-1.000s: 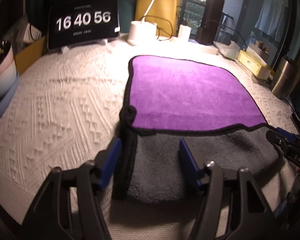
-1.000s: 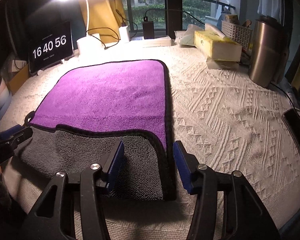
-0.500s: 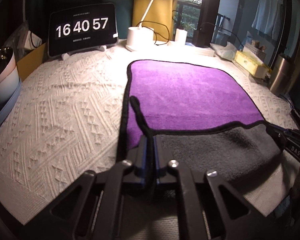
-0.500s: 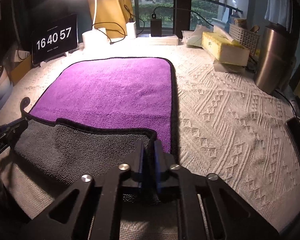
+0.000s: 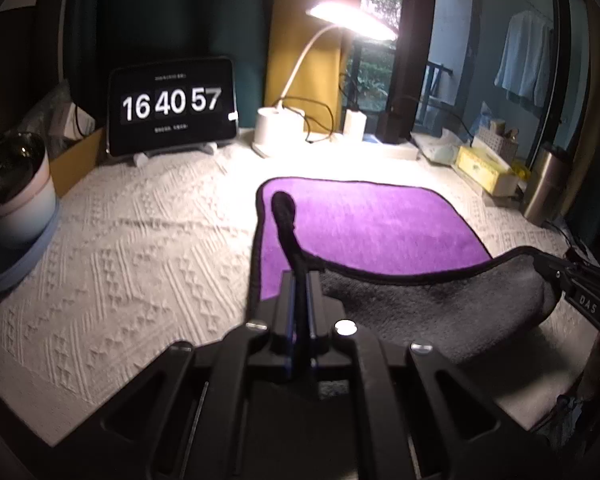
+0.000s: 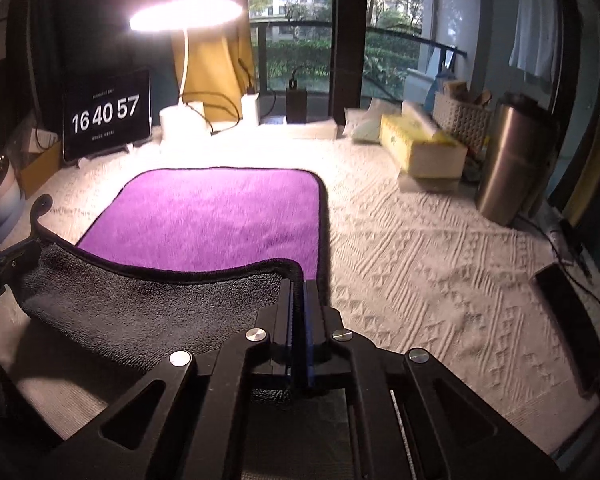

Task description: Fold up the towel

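Observation:
A purple towel (image 5: 364, 224) with a grey underside and black trim lies on the white textured cloth; it also shows in the right wrist view (image 6: 216, 220). My left gripper (image 5: 300, 280) is shut on its near left corner, the hanging loop (image 5: 282, 208) sticking up past the fingers. My right gripper (image 6: 298, 288) is shut on the near right corner. The near edge is lifted off the table, and the grey underside (image 6: 148, 308) sags between both grippers. The right gripper shows at the right edge of the left wrist view (image 5: 548, 268).
A tablet clock (image 5: 172, 106), a lit desk lamp (image 6: 184, 14) and its base stand at the back. A bowl (image 5: 12, 188) is at the left. A tissue box (image 6: 420, 146), steel tumbler (image 6: 508, 160) and basket stand at the right, a dark phone (image 6: 568, 308) near the right edge.
Both grippers closed on the towel's near corners, then lifted them up and forward. The near edge now hangs off the table with the grey side showing.

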